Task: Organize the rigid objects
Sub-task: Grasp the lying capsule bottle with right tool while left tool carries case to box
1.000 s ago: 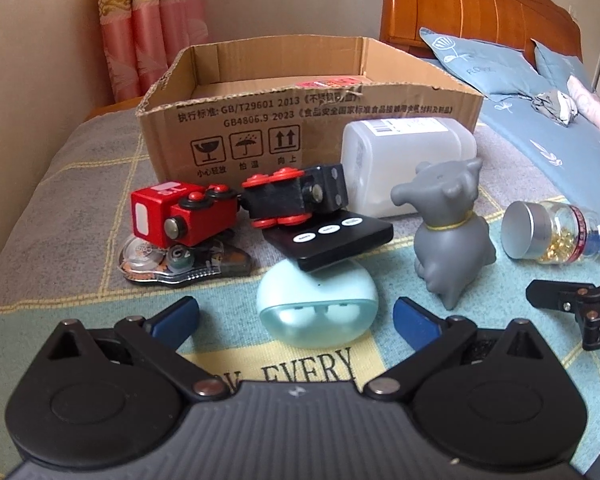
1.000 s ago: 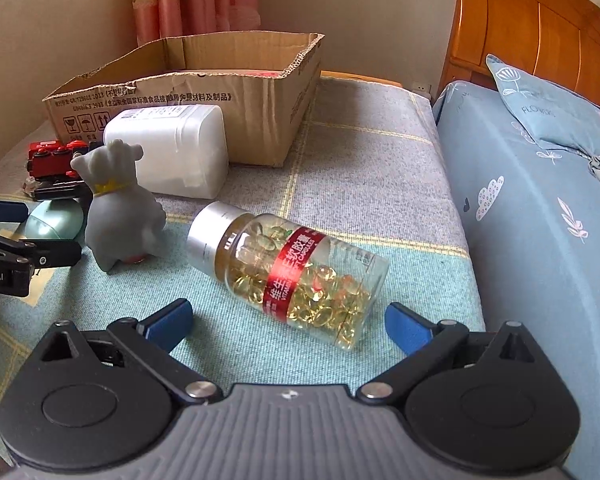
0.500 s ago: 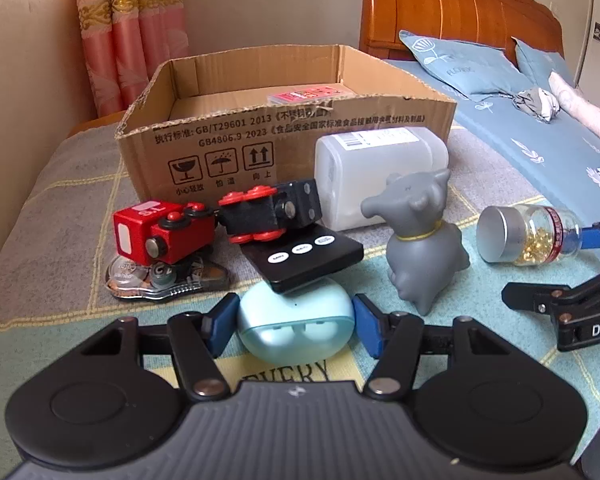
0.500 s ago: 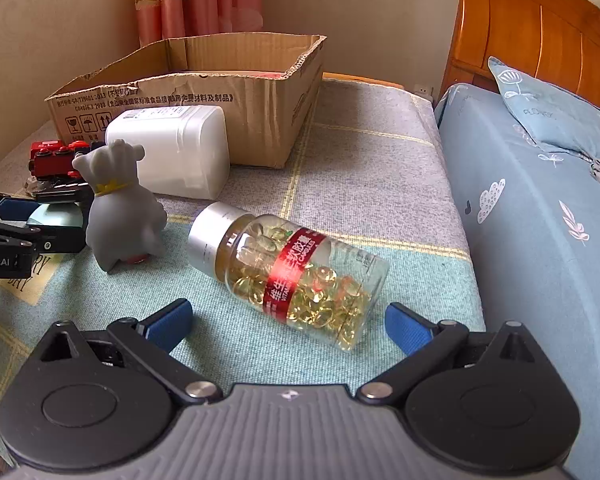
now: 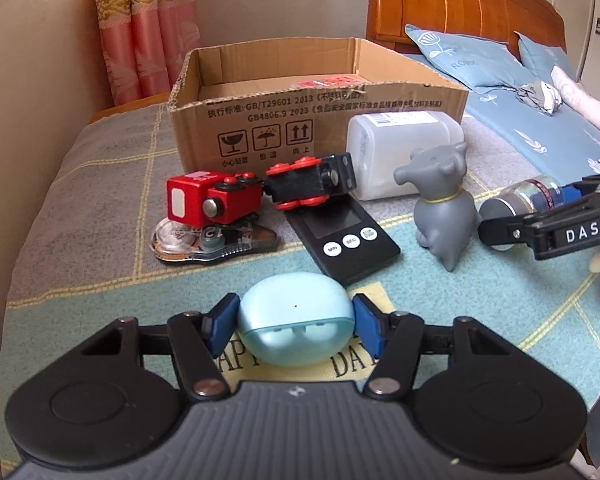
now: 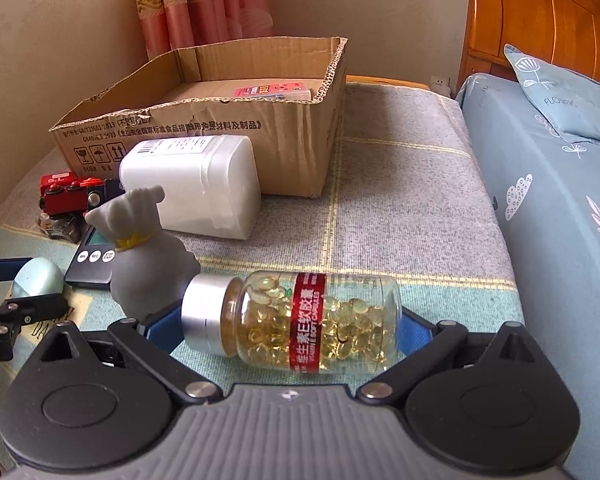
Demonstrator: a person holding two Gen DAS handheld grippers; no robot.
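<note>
Step in hand: pick-up, both sides at once. The left gripper (image 5: 296, 326) is clamped on the mint earbud case (image 5: 296, 324), pads pressed to both its sides, case low over the bedspread (image 5: 100, 208), w/ no clear gap visible under it. The right gripper (image 6: 290, 322) is clamped end to end on the capsule bottle (image 6: 300, 320), one pad at the silver cap, the other at the base; the bottle lies sideways.

Next move, prob.: lift both clear and carry them fwd to the open box (image 5: 308, 112), then let go inside. A red-labelled pack (image 6: 276, 90) already lies in it, but room looks ample.

In the way: the timer (image 5: 344, 232) sits just ahead of the case, then the toy train (image 5: 256, 192) against the box front. The grey figurine (image 6: 148, 256) stands touching or nearly touching the bottle cap and could tip. The white jar (image 6: 196, 184) lies before the box wall, so both loads need height first.
</note>
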